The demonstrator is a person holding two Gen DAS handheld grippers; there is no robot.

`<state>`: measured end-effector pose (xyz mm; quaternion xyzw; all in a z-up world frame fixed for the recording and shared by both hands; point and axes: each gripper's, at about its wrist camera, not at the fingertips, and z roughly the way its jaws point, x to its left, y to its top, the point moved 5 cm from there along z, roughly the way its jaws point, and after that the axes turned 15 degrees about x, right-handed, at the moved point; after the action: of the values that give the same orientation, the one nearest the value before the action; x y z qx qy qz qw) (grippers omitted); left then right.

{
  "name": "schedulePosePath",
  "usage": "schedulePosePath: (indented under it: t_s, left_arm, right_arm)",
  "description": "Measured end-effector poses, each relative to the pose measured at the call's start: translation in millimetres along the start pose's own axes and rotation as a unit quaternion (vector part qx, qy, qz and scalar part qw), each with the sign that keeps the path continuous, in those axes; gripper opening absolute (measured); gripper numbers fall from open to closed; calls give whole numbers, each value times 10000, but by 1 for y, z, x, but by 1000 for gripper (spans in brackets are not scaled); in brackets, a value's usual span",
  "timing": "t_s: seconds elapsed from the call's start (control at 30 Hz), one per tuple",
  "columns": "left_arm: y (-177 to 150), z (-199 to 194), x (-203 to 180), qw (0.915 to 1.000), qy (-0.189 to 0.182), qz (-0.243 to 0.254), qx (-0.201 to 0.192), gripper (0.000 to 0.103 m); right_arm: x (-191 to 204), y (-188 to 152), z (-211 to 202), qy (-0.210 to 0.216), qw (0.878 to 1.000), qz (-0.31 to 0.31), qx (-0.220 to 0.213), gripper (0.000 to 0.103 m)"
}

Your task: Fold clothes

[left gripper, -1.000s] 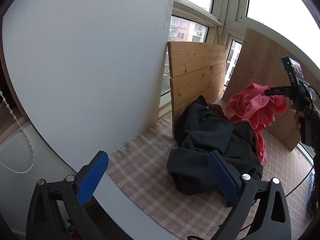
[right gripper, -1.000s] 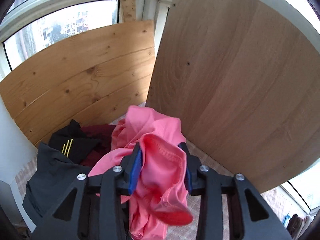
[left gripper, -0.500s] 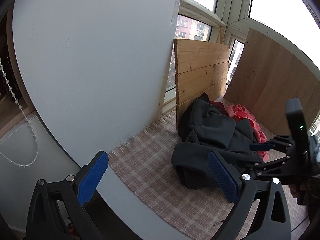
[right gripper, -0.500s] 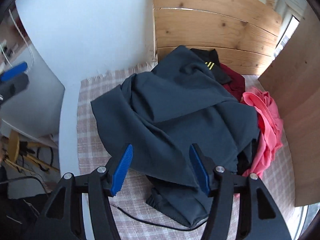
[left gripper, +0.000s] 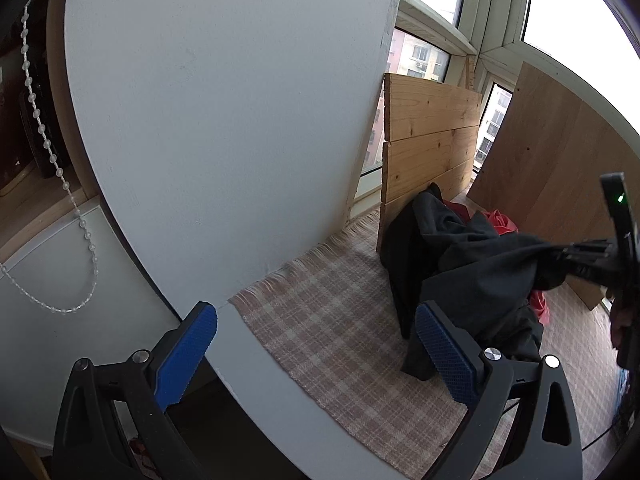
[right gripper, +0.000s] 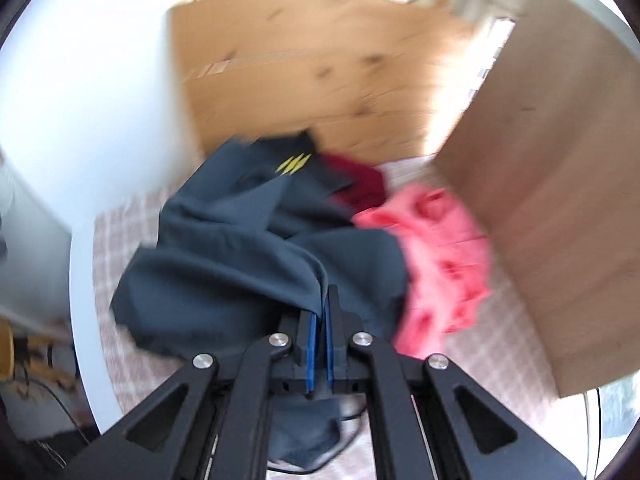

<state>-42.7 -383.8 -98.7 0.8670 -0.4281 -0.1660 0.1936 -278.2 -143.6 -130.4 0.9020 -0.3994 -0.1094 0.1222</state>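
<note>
Half a second on, the right tool [right gripper: 319, 320] has clamped a fold of the dark grey garment [right gripper: 240, 248], lifting it off the heap at the worktop's far edge; pink garment [right gripper: 444, 256] beside it, wooden boards [left gripper: 428, 140] behind; left tool [left gripper: 316, 348] spread wide, holding nothing

The right gripper [right gripper: 319, 322] pinches a fold of a dark grey garment [right gripper: 240, 264]. A pink garment [right gripper: 444, 256] lies beside it on a checked cloth [right gripper: 500, 344].

Dark garment [right gripper: 240, 264]: crumpled heap, one fold lifted; we note pink garment [right gripper: 444, 256] beside, maroon one [right gripper: 360, 184] seemingly beneath.
</note>
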Motion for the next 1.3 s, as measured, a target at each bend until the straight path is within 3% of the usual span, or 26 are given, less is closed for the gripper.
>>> schedulePosePath:
  t_s: [0.27, 0.43, 0.47, 0.57, 0.6, 0.73, 0.87, 0.97, 1.03, 1.1, 1.3]
  left_arm:
    - [4, 7, -43, 9981, -247, 552, 86, 100]
    - [5, 7, -64, 9960, -298, 837, 109, 100]
    - [6, 6, -65, 9957, -296, 872, 115, 100]
    - [5, 2, -68, 9951, -316, 931, 102, 100]
    - [5, 0, -68, 9950, -314, 946, 83, 100]
    - [7, 2, -63, 9954, -239, 924, 97, 100]
    - [10, 14, -69, 9945, -331, 950, 281, 100]
    - [9, 14, -83, 9922, -409, 1145, 260, 100]
    - [9, 11, -89, 9911, -407, 1249, 234, 100]
    - [9, 10, -91, 9904, -381, 1314, 216, 100]
    - [12, 4, -89, 9904, -251, 1349, 156, 100]
  right_arm:
    - [-66, -10, -52, 217, 9937, 993, -472, 3]
    - [-101, 32, -68, 1, 9868, 1380, -842, 3]
    - [-112, 41, -62, -163, 9860, 1487, -741, 5]
    - [-136, 53, -30, -851, 9841, 1556, -68, 26]
    - [-140, 47, -23, -879, 9834, 1583, 70, 28]
    - [-136, 6, -19, -237, 9868, 1603, 64, 32]
    - [-137, -27, -10, -14, 9839, 1787, 32, 53]
    - [-131, -37, 24, 636, 9746, 2112, 382, 54]
    - [-121, -36, 50, 1341, 9592, 2418, 591, 54]
    - [-110, -25, 71, 1605, 9500, 2612, 594, 54]
    - [-33, 18, 106, 2026, 9551, 2139, 319, 54]
